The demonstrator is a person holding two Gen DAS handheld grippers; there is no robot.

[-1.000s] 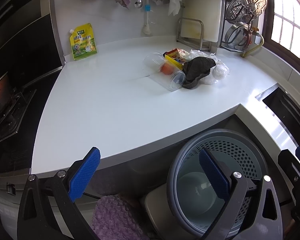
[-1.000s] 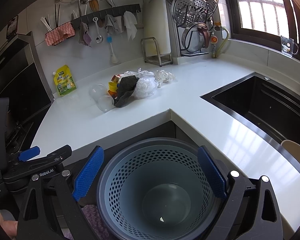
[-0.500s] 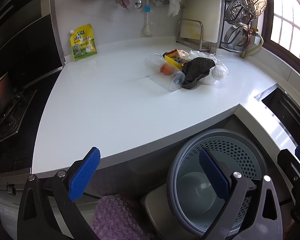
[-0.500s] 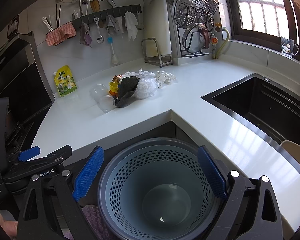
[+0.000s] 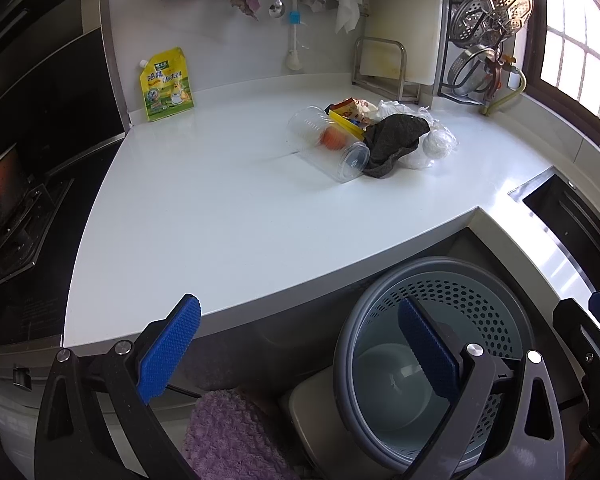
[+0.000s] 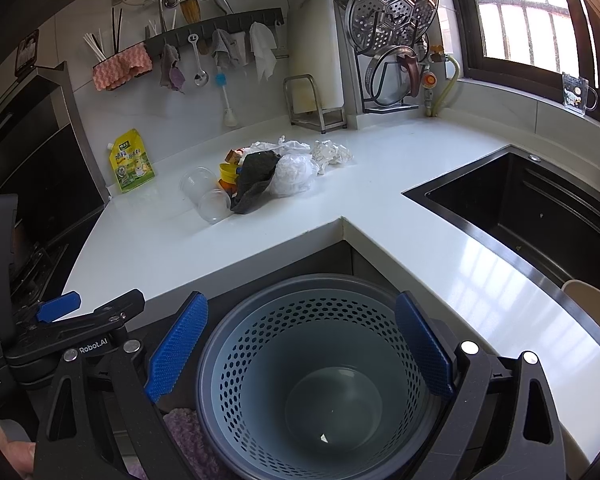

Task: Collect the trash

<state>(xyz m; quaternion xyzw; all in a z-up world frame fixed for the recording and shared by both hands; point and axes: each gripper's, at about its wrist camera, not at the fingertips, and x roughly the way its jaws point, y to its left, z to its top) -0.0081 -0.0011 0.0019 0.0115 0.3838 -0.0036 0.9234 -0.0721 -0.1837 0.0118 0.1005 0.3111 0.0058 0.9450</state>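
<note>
A heap of trash lies on the white counter (image 5: 204, 216): two clear plastic cups (image 5: 328, 148) (image 6: 206, 194) on their sides, a dark rag (image 5: 392, 142) (image 6: 256, 178), crumpled clear bags (image 5: 432, 146) (image 6: 292, 172), yellow wrappers (image 5: 346, 114) and crumpled paper (image 6: 332, 152). A grey perforated bin (image 5: 440, 356) (image 6: 312, 380) stands on the floor below the counter corner. My left gripper (image 5: 300, 352) hangs open before the counter edge, holding nothing. My right gripper (image 6: 300, 348) is open above the bin, also holding nothing.
A yellow refill pouch (image 5: 166, 84) leans on the back wall. The stove (image 5: 12, 216) lies left, a black sink (image 6: 532, 208) right. A rack with a cutting board (image 5: 384, 64) and steamer lids (image 6: 392, 4) stands behind the heap. Purple fabric (image 5: 228, 436) is beside the bin.
Both views have crept slightly forward toward the counter. The trash heap and bin have not moved, and both grippers stay open.
</note>
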